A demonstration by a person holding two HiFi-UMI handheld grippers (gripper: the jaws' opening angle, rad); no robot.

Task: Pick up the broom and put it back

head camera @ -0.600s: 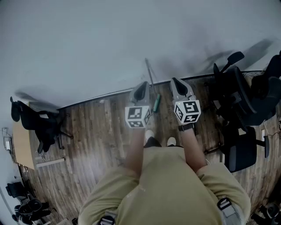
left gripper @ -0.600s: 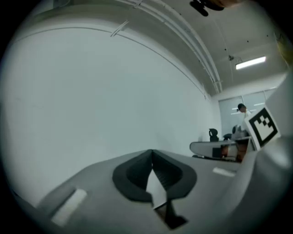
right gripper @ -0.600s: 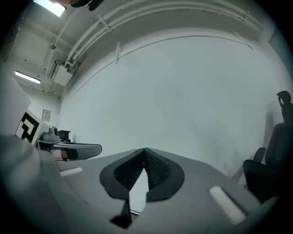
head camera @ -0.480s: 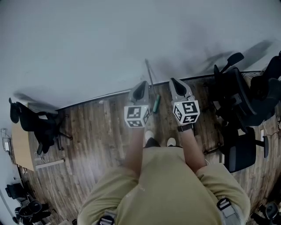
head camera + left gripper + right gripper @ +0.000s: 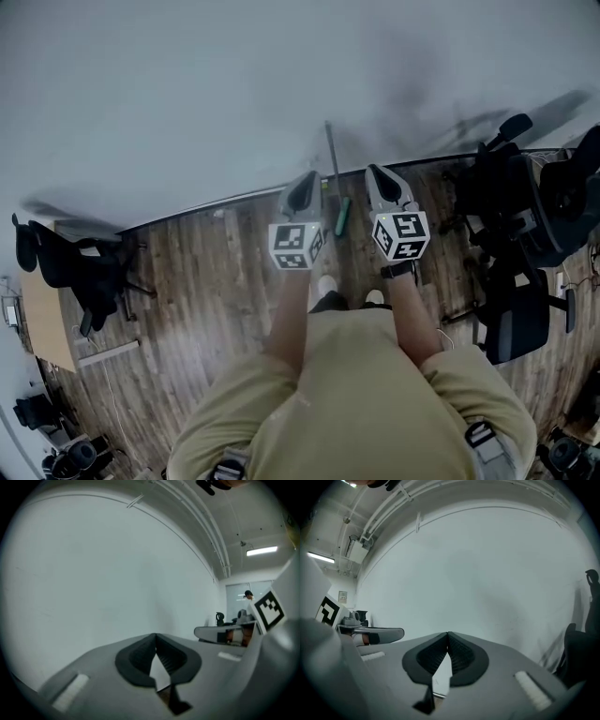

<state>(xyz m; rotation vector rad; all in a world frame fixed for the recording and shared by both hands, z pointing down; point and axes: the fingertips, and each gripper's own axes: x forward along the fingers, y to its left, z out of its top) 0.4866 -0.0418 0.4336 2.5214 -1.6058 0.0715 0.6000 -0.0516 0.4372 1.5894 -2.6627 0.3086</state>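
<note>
Both the left gripper (image 5: 302,193) and the right gripper (image 5: 379,186) are clenched on nothing. Just beyond, between them, the broom (image 5: 335,176) leans against the wall (image 5: 187,94): a thin grey pole, green low down. It looks light, stiff and perhaps slippery, so I'd grip mid-pole.

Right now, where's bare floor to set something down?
The wood floor is bare between the wall, the black chair at left and the person's shoes. The broom leans on the wall ahead. The right side is crowded with office chairs.
</note>
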